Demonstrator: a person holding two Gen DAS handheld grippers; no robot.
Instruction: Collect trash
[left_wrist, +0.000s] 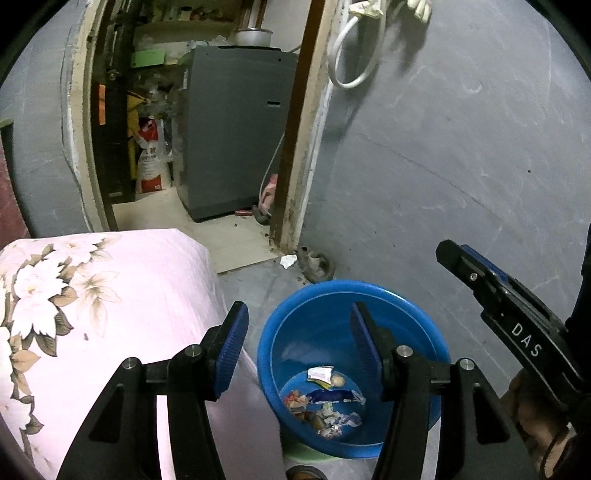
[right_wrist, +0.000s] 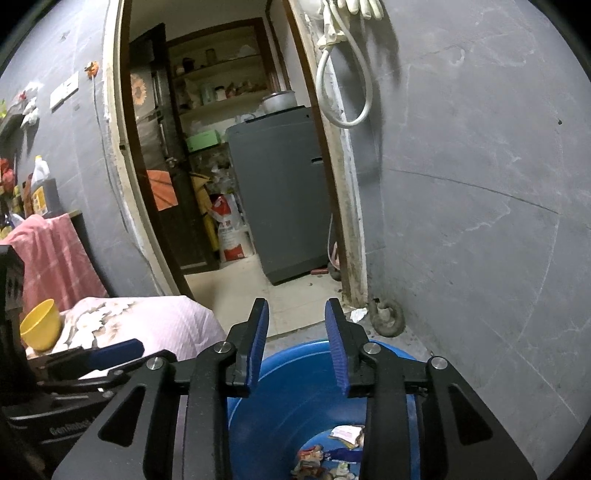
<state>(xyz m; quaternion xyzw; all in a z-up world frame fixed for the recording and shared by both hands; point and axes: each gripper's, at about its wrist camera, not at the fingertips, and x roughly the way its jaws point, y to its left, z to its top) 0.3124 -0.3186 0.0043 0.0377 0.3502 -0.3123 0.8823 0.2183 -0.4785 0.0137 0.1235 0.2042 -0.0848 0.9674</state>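
Observation:
A blue plastic bucket (left_wrist: 291, 332) stands on the grey floor beside the bed, with several wrappers and paper scraps (left_wrist: 325, 400) at its bottom. My left gripper (left_wrist: 299, 321) is open and empty, held above the bucket's mouth. My right gripper (right_wrist: 297, 317) is open and empty, above the bucket's near rim (right_wrist: 295, 354); the scraps show below it in the right wrist view (right_wrist: 332, 450). The right gripper also shows at the right in the left wrist view (left_wrist: 480, 273). A white crumpled scrap (left_wrist: 288, 260) lies on the floor by the door frame.
A bed with a pink floral cover (left_wrist: 103, 314) is to the left. A yellow bowl (right_wrist: 40, 325) sits on it. An open doorway leads to a grey washing machine (left_wrist: 236, 129). A dark ring-shaped object (left_wrist: 316, 264) lies by the frame. A grey wall (left_wrist: 461, 147) is to the right.

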